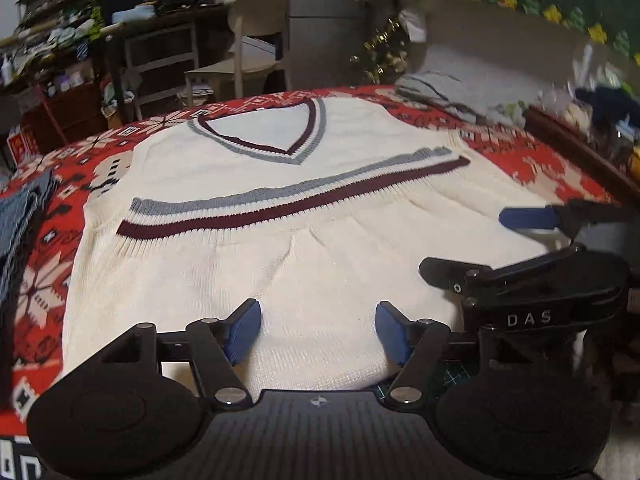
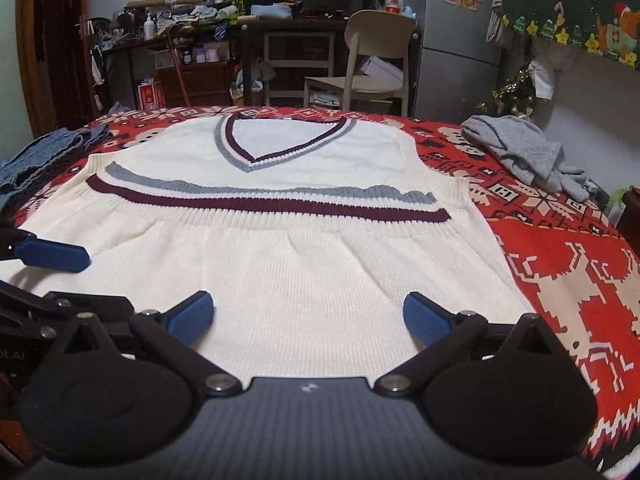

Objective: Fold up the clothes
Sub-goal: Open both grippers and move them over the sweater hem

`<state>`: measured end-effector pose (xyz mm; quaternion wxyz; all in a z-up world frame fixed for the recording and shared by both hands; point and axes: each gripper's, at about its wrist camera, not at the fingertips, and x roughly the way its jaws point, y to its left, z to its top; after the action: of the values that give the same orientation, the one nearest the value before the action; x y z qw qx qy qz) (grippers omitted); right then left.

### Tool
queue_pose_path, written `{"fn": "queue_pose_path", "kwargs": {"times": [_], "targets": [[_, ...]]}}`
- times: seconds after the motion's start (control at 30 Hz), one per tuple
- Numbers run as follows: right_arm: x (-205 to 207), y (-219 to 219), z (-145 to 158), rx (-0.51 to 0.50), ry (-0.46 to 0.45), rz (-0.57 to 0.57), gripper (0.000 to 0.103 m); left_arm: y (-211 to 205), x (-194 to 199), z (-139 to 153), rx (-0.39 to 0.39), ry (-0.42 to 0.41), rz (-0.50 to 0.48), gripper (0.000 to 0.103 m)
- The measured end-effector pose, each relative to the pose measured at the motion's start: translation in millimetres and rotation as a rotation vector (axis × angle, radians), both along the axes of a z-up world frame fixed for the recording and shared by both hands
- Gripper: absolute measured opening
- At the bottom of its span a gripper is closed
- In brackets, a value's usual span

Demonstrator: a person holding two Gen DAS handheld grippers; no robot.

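The cream knitted vest with maroon and grey stripes (image 2: 304, 280) lies flat, its folded near edge just ahead of both wide, empty grippers, left gripper (image 1: 318, 334) and right gripper (image 2: 308, 318) equally near.

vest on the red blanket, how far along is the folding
Done: the cream vest lies flat with its bottom hem folded up to the chest. In hand: nothing; left gripper and right gripper are both open above it. Left: the remaining folds, plus the grey garment.
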<state>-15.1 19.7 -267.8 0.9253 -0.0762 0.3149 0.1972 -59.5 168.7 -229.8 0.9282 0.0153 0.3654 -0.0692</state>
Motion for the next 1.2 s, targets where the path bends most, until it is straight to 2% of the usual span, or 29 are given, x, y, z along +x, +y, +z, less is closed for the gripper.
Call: {"fn": "queue_pose_path", "kwargs": {"times": [0.03,0.1,0.17,0.33,0.4,0.5,0.6,0.7,0.77,0.83,0.9,1.13,1.2], "targets": [[0,0,0,0.0,-0.001,-0.005,0.102,-1,0,0,0.005,-0.003,-0.007,0.068],[0,0,0,-0.001,0.0,-0.011,0.102,-5,0,-2,0.008,-0.008,-0.025,0.079],[2,-1,3,0.0,0.019,-0.023,0.102,-5,0,-3,-0.013,-0.008,-0.03,0.085],[9,-13,12,0.053,0.103,-0.016,0.102,7,5,-1,-0.155,0.017,-0.036,0.102],[12,-20,14,0.095,0.129,-0.005,0.102,13,6,0,-0.219,0.019,-0.022,0.103],[14,-22,16,0.1,0.151,0.004,0.102,22,6,0,-0.301,0.015,0.004,0.103],[15,-16,17,0.048,0.166,0.019,0.102,32,6,0,-0.388,0.005,0.034,0.103],[15,-6,16,-0.029,0.169,0.034,0.102,28,11,2,-0.372,0.033,0.038,0.103],[15,-1,15,-0.064,0.168,0.039,0.102,21,13,4,-0.332,0.048,0.041,0.103],[15,-1,15,-0.062,0.169,0.032,0.102,14,12,3,-0.283,0.052,0.039,0.103],[15,0,15,-0.061,0.169,0.026,0.102,12,12,3,-0.265,0.058,0.04,0.103],[14,2,17,-0.073,0.189,-0.024,0.102,13,25,8,-0.255,0.152,0.026,0.103],[15,2,18,-0.072,0.196,-0.029,0.102,13,27,8,-0.259,0.154,0.026,0.103]]}}
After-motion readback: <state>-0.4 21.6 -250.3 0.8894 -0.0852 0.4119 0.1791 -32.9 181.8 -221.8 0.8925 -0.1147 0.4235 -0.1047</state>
